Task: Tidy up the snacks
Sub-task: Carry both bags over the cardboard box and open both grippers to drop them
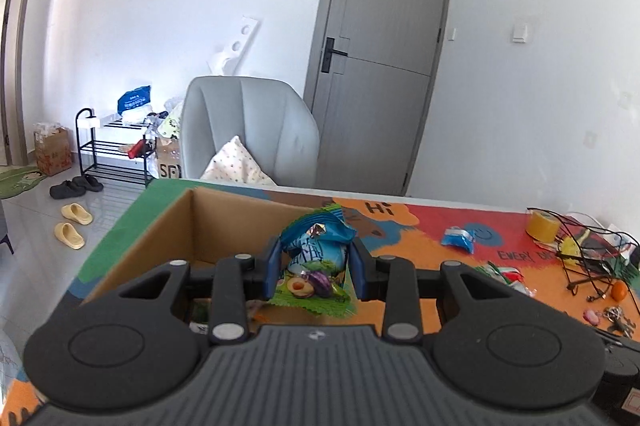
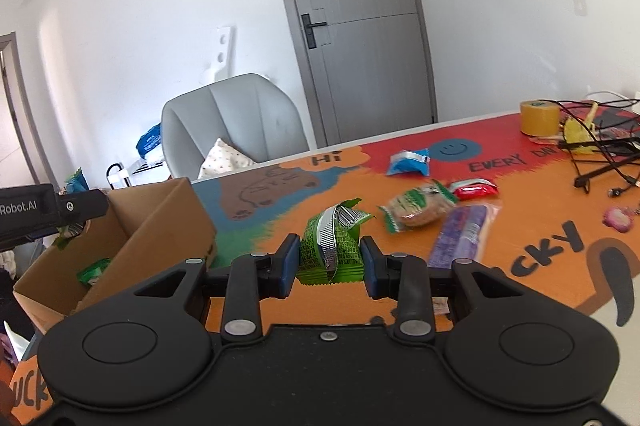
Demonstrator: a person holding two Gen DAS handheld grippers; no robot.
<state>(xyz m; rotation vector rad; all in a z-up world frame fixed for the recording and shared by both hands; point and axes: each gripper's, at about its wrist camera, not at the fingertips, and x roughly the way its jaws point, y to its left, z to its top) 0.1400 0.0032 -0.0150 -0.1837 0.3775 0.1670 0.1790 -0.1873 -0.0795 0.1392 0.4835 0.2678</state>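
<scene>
My left gripper [image 1: 316, 272] is shut on a blue and green plum-candy packet [image 1: 318, 258], held above the open cardboard box [image 1: 224, 222]. In the right wrist view that same gripper reaches over the box [image 2: 160, 222] from the left edge. My right gripper [image 2: 330, 260] is shut on a green snack packet [image 2: 332, 246] with a silver seam, above the orange table mat, just right of the box. A small green packet [image 2: 94, 270] lies inside the box. On the mat lie a blue packet [image 2: 408, 161], a biscuit packet [image 2: 416, 209], a red packet [image 2: 476, 189] and a purple packet [image 2: 464, 234].
A yellow tape roll [image 2: 539, 117], a tangle of black cables [image 2: 600, 153] and small trinkets sit at the table's far right. A grey chair [image 1: 248, 129] with a cushion stands behind the table. A shoe rack [image 1: 112, 145] and slippers are on the floor at left.
</scene>
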